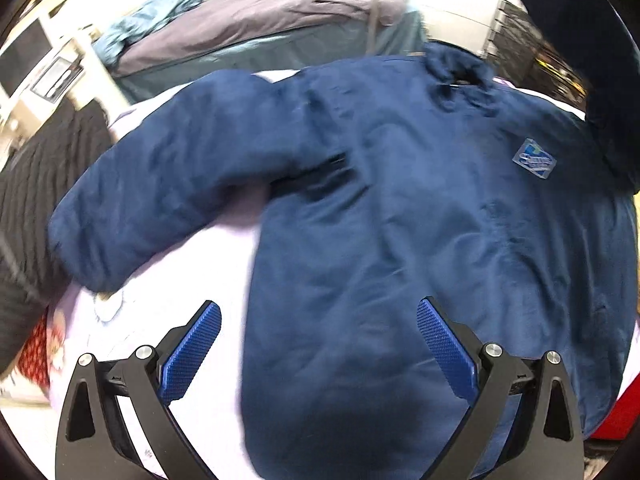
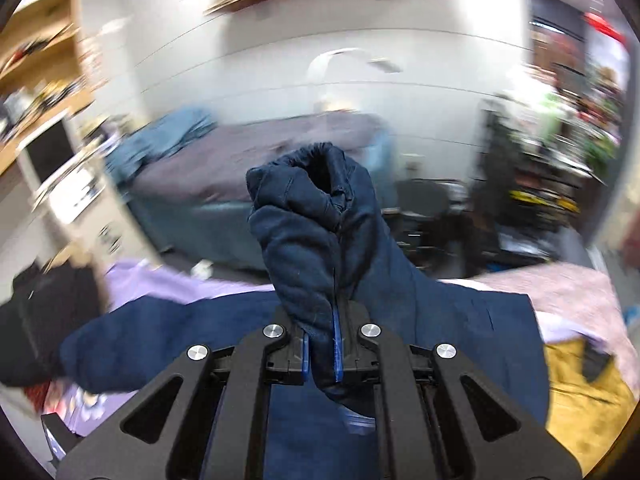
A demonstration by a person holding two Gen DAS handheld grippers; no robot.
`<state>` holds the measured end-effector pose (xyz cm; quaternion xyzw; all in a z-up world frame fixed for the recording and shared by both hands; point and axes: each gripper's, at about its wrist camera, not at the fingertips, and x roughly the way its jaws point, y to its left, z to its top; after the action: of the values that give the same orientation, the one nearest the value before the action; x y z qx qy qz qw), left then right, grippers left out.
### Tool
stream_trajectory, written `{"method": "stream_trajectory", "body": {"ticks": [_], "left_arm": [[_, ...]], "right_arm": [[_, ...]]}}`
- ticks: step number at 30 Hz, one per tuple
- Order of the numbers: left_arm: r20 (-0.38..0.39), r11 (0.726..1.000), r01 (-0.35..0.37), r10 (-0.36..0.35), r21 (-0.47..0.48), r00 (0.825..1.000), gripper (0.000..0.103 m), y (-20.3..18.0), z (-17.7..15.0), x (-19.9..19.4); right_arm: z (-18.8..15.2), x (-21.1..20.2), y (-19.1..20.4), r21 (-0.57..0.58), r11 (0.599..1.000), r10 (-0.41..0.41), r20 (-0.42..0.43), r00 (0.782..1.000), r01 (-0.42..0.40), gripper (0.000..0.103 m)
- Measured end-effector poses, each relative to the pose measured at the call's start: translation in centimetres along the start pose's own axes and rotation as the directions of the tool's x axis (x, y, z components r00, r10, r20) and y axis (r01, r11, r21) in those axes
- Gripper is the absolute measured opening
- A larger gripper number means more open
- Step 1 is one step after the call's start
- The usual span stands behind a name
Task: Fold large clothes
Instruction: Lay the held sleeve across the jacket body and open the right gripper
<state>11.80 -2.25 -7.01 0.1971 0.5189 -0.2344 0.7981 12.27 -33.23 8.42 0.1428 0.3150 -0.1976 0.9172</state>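
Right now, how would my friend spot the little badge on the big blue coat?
Find the navy jacket spread on the pale lilac sheet. Below its collar on the chest sits a small diamond-shaped patch, the only light blue mark on the plain dark cloth.

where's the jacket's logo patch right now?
Left wrist view, right side: the logo patch sits on the jacket chest, below and right of the collar.

Both tongs (image 1: pixel 318 320) (image 2: pixel 322 344): black angular frames, silver round screws, blue knurled pads.

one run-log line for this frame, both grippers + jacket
left gripper: open, above jacket | right gripper: shut on sleeve, lifted | jacket: flat on bed
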Motion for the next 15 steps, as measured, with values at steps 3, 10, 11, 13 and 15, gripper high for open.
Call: {"method": "stream_trajectory", "body": {"ticks": [3, 10, 11, 13, 15], "left_arm": [[-0.003, 0.999, -0.027, 0.027, -0.039, 1.0, 0.096, 2.8, -1.1, -0.1], [-0.06, 0.993, -0.077, 0.072, -0.084, 0.996, 0.096, 6.3, -3.7, 0.8], [-0.065, 0.993, -0.084, 0.078, -0.084, 0.995, 0.096, 6.4, -3.8, 0.9], [-0.068, 0.993, -0.089, 0.084, -0.083, 0.994, 0.096, 6.6, -3.9, 1.1], [-0.068, 0.993, -0.086, 0.081, -0.076, 0.994, 0.096, 6.5, -3.7, 1.2]], "right_arm": [[-1.1, 3.2, 5.5, -0.082, 0.995, 0.053, -0.051, 0.997, -0.058, 0.009], [-8.7, 10.9, 14.7, -0.2, 0.974, 0.053, -0.254, 0.966, -0.106, 0.009], [-9.8, 11.6, 15.1, -0.205, 0.973, 0.044, -0.277, 0.96, -0.104, 0.009], [-11.9, 12.9, 15.8, -0.227, 0.968, 0.03, -0.32, 0.947, -0.108, 0.016], [-13.6, 14.4, 16.4, -0.281, 0.954, -0.01, -0.372, 0.928, -0.103, 0.062]]}}
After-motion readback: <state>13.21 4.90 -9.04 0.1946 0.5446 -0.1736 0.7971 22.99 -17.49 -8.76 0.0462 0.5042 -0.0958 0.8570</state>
